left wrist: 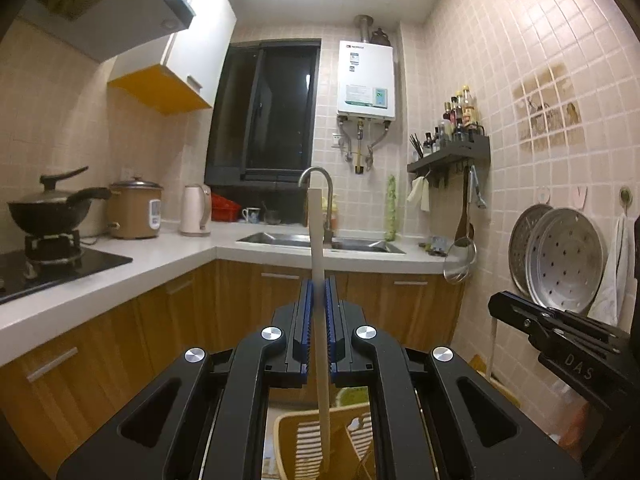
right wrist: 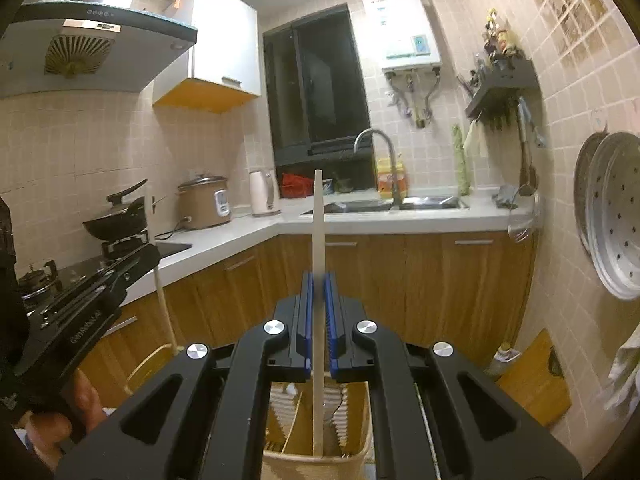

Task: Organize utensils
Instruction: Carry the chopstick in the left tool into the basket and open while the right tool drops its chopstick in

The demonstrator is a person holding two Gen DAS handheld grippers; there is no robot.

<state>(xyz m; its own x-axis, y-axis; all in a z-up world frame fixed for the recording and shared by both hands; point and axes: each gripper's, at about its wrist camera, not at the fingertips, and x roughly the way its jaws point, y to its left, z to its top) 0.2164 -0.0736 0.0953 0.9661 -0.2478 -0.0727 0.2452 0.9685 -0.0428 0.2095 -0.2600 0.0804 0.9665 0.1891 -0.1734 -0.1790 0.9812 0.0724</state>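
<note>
My left gripper [left wrist: 319, 284] is shut on a pale wooden stick-like utensil [left wrist: 318, 240] that stands upright between its blue pads. The lower end reaches into a tan slotted utensil holder [left wrist: 298, 436] below. My right gripper [right wrist: 319, 282] is shut on a second pale wooden utensil [right wrist: 318, 224], also upright, with its lower end inside the same tan holder [right wrist: 352, 404]. The right gripper shows at the right edge of the left wrist view [left wrist: 560, 332]. The left gripper shows at the left of the right wrist view [right wrist: 88, 300], with its utensil [right wrist: 162, 296] beside it.
A white L-shaped counter [left wrist: 168, 256] carries a wok on a stove [left wrist: 52, 208], a rice cooker [left wrist: 136, 210], a kettle [left wrist: 195, 210] and a sink with tap [left wrist: 320, 240]. Steamer trays [left wrist: 560, 256] and a ladle [left wrist: 460, 256] hang on the right wall. Wooden cabinets [left wrist: 240, 300] stand below.
</note>
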